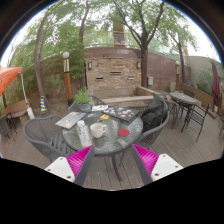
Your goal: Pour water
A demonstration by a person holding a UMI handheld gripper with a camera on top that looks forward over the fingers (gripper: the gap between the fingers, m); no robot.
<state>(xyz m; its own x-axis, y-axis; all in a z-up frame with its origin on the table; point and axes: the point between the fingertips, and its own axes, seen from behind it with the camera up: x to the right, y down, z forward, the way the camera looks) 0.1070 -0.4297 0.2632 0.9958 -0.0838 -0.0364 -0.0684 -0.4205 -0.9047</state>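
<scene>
A round glass table [108, 142] stands on a wooden deck, a little way beyond my fingers. On it sits a white cup [98, 129], with a small red item [124, 132] to its right. My gripper [112, 160] is open, its magenta pads [80, 160] spread wide over the deck boards, and nothing lies between them. The cup is ahead of the fingers and slightly left, well apart from them. No water vessel is clear to me on the table.
Flat grey sheets [72, 119] lie at the table's left. Dark chairs [45, 135] flank it on both sides. A potted plant [82, 98] and a brick structure [113, 68] stand behind. Another table with chairs [185, 100] is at the right.
</scene>
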